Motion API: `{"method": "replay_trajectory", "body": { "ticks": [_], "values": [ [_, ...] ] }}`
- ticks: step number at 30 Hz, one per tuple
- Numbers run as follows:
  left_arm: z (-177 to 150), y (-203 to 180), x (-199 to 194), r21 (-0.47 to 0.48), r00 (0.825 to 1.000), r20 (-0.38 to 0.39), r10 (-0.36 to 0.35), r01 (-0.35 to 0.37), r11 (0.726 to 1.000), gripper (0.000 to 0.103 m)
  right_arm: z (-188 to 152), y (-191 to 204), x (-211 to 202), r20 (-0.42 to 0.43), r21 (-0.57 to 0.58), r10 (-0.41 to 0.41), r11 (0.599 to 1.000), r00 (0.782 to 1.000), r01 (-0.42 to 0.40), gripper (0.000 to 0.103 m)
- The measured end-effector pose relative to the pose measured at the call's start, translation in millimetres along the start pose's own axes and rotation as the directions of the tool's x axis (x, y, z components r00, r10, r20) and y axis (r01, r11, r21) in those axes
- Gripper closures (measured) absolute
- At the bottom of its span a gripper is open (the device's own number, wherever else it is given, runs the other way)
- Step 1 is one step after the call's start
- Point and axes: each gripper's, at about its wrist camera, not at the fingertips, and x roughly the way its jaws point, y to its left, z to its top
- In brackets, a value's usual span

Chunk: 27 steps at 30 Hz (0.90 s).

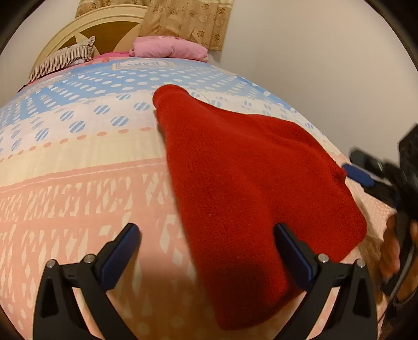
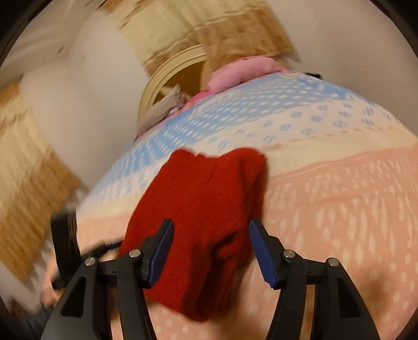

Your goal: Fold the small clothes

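My left gripper [image 1: 206,235] hangs wide open over the red knitted garment [image 1: 248,177] on the patterned bedspread [image 1: 78,162]. My right gripper [image 2: 211,235] gapes wide too, gripping nothing.

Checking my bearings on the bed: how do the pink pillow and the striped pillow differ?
The pink pillow is plain pink; the striped pillow has dark and pale stripes. In the left wrist view, the pink pillow sits in front of the curtain, while the striped pillow lies left of it against the headboard. Both lie at the head of the bed, far beyond the red garment.
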Motion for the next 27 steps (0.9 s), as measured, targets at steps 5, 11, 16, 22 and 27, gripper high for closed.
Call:
{"method": "replay_trajectory", "body": {
  "ticks": [5,11,16,22,27],
  "values": [
    [0.8,1.7,1.9,-0.008,1.000,-0.007,-0.018,0.018,1.000,0.000,26.7,-37.2,36.1,-0.082,0.169,-0.003,0.985,0.997,0.017,0.037],
    [0.9,2.1,3.3,-0.009,0.999,-0.013,-0.035,0.035,0.999,0.000,37.8,-43.5,77.7,-0.147,0.206,0.039,0.978,0.988,-0.008,0.037],
    [0.8,1.4,4.2,-0.006,0.999,-0.016,-0.043,0.043,0.999,0.000,41.5,-32.4,103.2,-0.193,0.149,0.045,0.989,0.980,-0.016,0.038],
    [1.0,1.9,4.4,-0.002,0.998,-0.018,-0.063,0.063,0.998,0.001,36.9,-23.7,118.1,-0.189,0.094,0.043,0.995,0.981,-0.025,0.056],
    [0.9,-2.9,3.6,0.025,0.995,-0.020,-0.099,0.100,0.995,0.016,34.0,-20.9,118.0,-0.180,0.079,0.048,0.996,0.983,-0.034,0.068]
  ]
}}
